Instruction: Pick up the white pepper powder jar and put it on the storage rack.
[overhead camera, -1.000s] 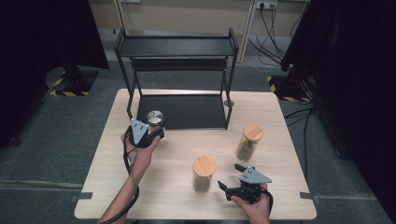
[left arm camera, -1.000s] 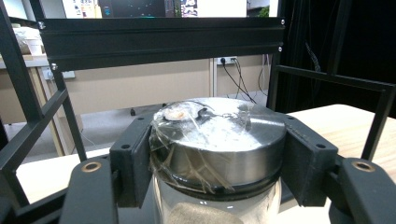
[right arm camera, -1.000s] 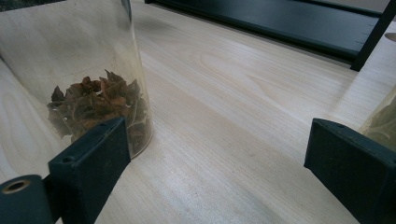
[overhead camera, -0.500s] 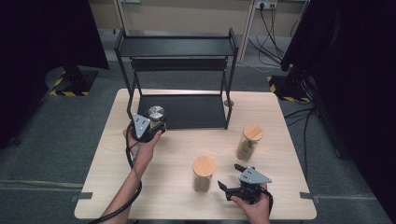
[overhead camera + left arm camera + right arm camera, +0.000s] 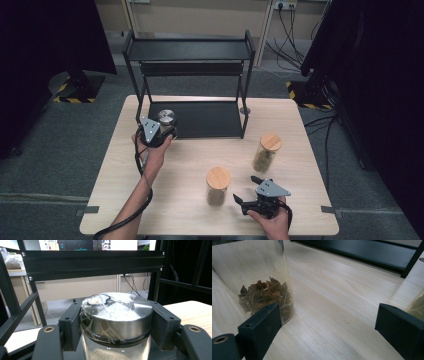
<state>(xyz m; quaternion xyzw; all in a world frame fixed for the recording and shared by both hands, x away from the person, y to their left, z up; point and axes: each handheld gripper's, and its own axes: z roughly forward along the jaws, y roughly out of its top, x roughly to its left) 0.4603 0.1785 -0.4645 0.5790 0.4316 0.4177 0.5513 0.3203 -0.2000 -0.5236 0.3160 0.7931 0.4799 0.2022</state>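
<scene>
The left tool (image 5: 159, 131) is squeezing the shiny lid of a glass jar (image 5: 116, 315) and holding it at the front left corner of the black shelf (image 5: 190, 50), so the jar looks close to going in. The right tool (image 5: 255, 200) is resting wide open on the desk (image 5: 310, 210) and gripping nothing. Two wooden-lid jars (image 5: 218, 186) are waiting on the desk.

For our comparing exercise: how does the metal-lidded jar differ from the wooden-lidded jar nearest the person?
The metal-lidded jar has a silver lid; the near wooden-lidded jar has a pale wooden one. The metal-lidded jar is clamped in the left tool beside the black rack; the wooden-lidded jar stands free mid-table, next to the open right tool. Both are clear, upright, partly filled jars.
</scene>
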